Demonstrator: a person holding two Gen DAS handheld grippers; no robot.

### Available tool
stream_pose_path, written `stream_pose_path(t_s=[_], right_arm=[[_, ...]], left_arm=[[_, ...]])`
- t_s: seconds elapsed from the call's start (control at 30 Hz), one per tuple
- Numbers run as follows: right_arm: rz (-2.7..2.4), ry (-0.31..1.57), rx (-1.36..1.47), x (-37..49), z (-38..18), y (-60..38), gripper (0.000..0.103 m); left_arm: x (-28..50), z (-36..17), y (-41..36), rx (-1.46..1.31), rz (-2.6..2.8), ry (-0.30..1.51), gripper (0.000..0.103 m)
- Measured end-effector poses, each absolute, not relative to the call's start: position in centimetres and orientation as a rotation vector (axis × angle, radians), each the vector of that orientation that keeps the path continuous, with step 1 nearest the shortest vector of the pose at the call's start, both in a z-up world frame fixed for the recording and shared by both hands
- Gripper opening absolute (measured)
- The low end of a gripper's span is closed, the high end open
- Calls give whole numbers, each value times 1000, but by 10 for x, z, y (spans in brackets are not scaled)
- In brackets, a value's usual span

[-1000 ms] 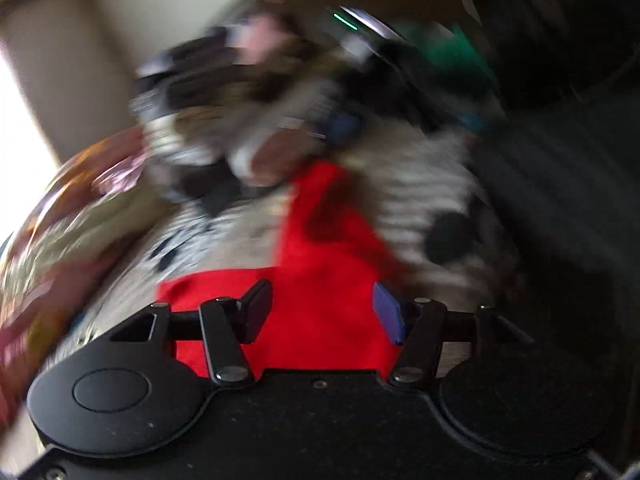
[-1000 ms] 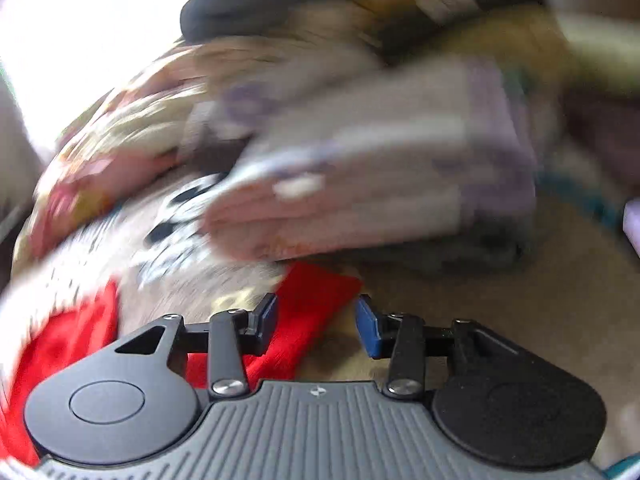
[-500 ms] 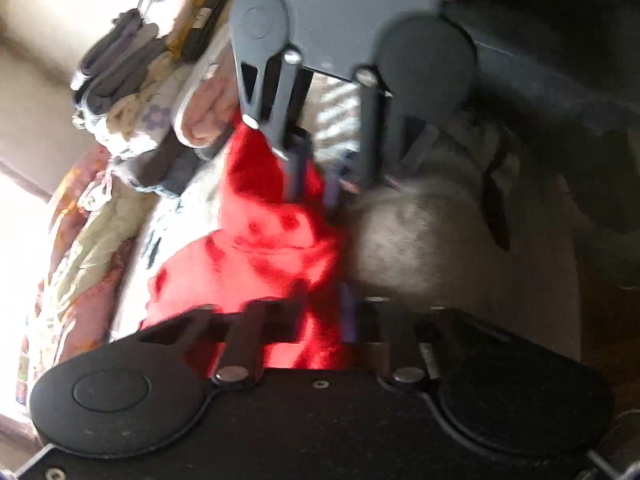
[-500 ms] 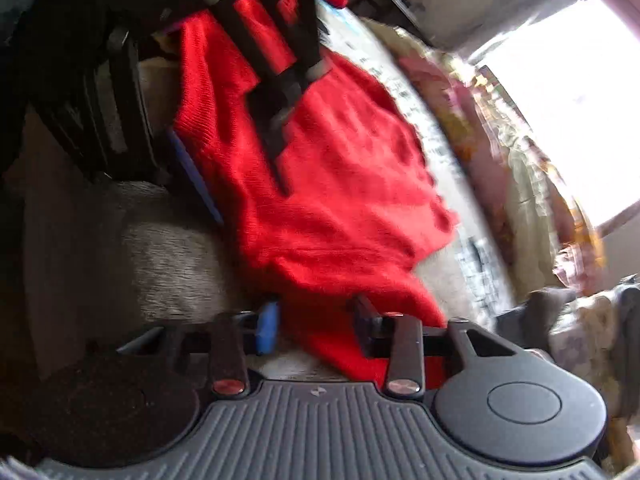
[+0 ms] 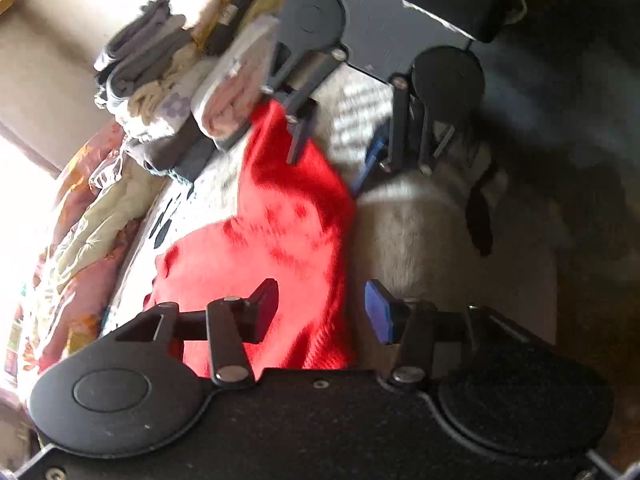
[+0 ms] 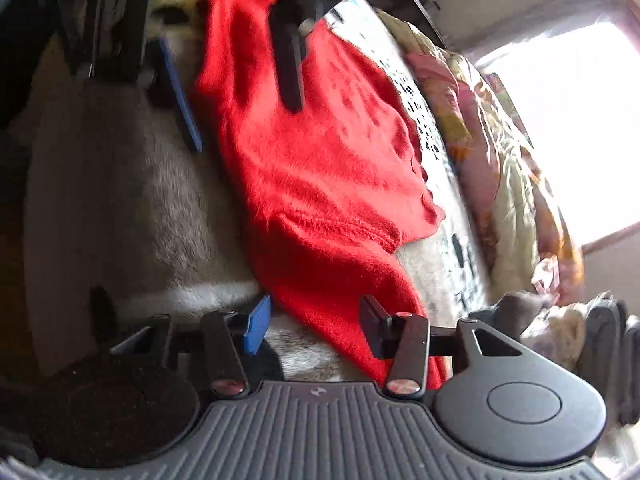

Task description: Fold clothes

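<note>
A red knit garment [image 5: 272, 248] lies rumpled on a furry beige blanket [image 5: 420, 232] on a bed. My left gripper [image 5: 322, 310] is open at the garment's near edge, with red fabric lying between its fingers. Facing it at the far end, my right gripper [image 5: 336, 148] is also open, one finger resting over the red cloth. In the right wrist view the garment [image 6: 320, 160] runs up the middle. My right gripper [image 6: 314, 328] straddles its near corner, and the left gripper [image 6: 236, 84] stands open at the top.
A stack of folded clothes [image 5: 168, 92] sits at the far side of the bed, also showing at the edge of the right wrist view [image 6: 600, 332]. A floral quilt [image 6: 500, 160] is bunched along the bright window [image 6: 580, 120]. A white sheet with black marks [image 5: 168, 216] lies beside the garment.
Both grippers swung round to face each other across the red garment. Over the last half second the left gripper's fingers spread apart from a narrow pinch on the fabric.
</note>
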State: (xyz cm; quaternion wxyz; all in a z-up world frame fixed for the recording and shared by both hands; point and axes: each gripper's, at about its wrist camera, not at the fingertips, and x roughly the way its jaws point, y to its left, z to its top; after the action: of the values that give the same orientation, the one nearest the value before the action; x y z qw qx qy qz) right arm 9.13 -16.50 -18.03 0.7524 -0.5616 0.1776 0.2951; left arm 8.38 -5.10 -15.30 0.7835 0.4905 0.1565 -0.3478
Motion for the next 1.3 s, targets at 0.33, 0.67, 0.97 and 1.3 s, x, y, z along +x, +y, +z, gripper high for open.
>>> stream_pose_path(t_s=[0.33,0.67,0.97,1.3], right_arm=[[826,521,-1192,80,-153,-166,4],[830,729,-928,93,-132,-177,41],[763,643,-341,136,-107,-166,38],[824,479,-383,92,-140,-101,41]], left_arm=[[80,-128,-40,1032,-814,382,9],[112,-93,15,627,-850,452,43],[165,-89,138,103,-177,583,42],[123,-125,181,-522,-93,758,45]])
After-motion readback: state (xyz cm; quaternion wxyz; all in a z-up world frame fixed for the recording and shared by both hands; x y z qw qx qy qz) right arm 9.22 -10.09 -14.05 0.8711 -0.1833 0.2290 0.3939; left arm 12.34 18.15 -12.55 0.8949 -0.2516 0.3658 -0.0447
